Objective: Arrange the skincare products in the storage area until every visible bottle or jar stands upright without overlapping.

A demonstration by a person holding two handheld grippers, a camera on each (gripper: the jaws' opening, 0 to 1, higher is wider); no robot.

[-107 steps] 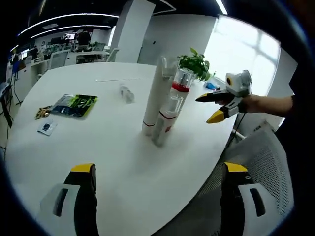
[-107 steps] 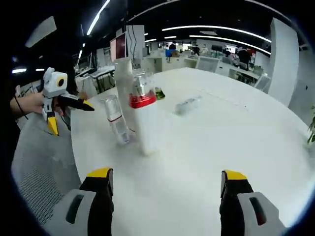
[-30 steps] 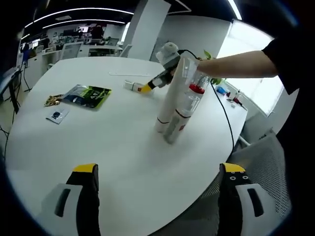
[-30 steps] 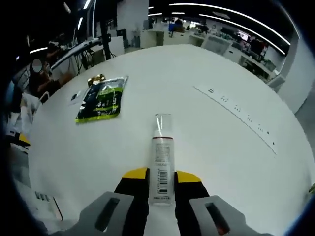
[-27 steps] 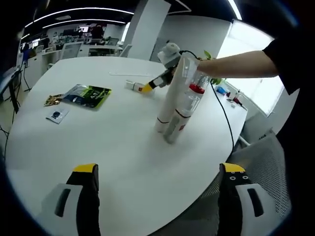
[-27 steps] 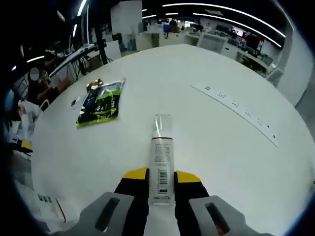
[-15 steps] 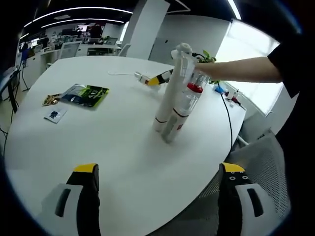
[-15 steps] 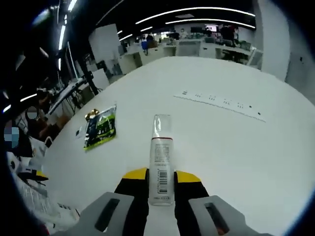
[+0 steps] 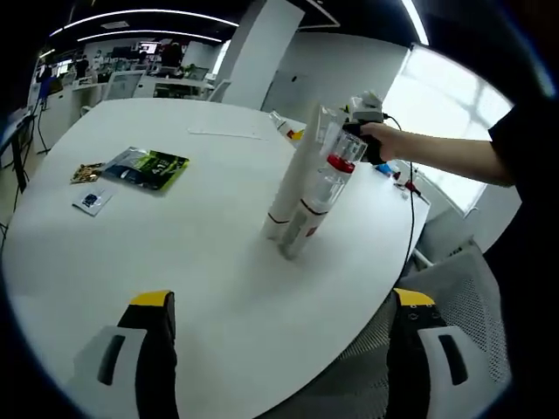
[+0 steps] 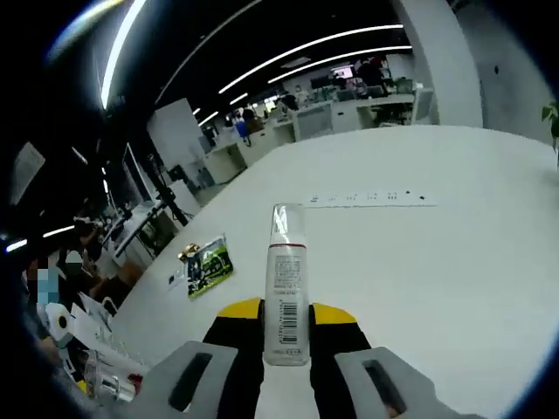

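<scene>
Three skincare containers stand upright in a tight cluster near the middle of the round white desk (image 9: pixel 175 262) in the left gripper view: a tall white tube with a red band at its foot (image 9: pixel 293 179), a clear bottle with a red collar (image 9: pixel 330 179) just beside it, and a shorter clear bottle with a red band (image 9: pixel 297 234) in front, touching or nearly touching the other two. What the clear bottles hold cannot be told. Well to the left of that cluster lie a flat green and black foil packet (image 9: pixel 150 166) and a small white sachet (image 9: pixel 92 199). The left gripper (image 9: pixel 278 356) hangs short of the cluster with its yellow-tipped jaws wide apart and nothing between them. Beyond the cluster a person's hand (image 9: pixel 384 144) carries the right gripper (image 9: pixel 301 133) above the desk. In the right gripper view, the right gripper's (image 10: pixel 286 314) jaws are clamped on a slim white bottle with a clear cap and a barcode label (image 10: pixel 286 288), held off the desk and pointing away along the jaws. The foil packet (image 10: pixel 208 264) lies far left of it, and a thin white strip (image 10: pixel 371 199) lies on the desk beyond its cap.
</scene>
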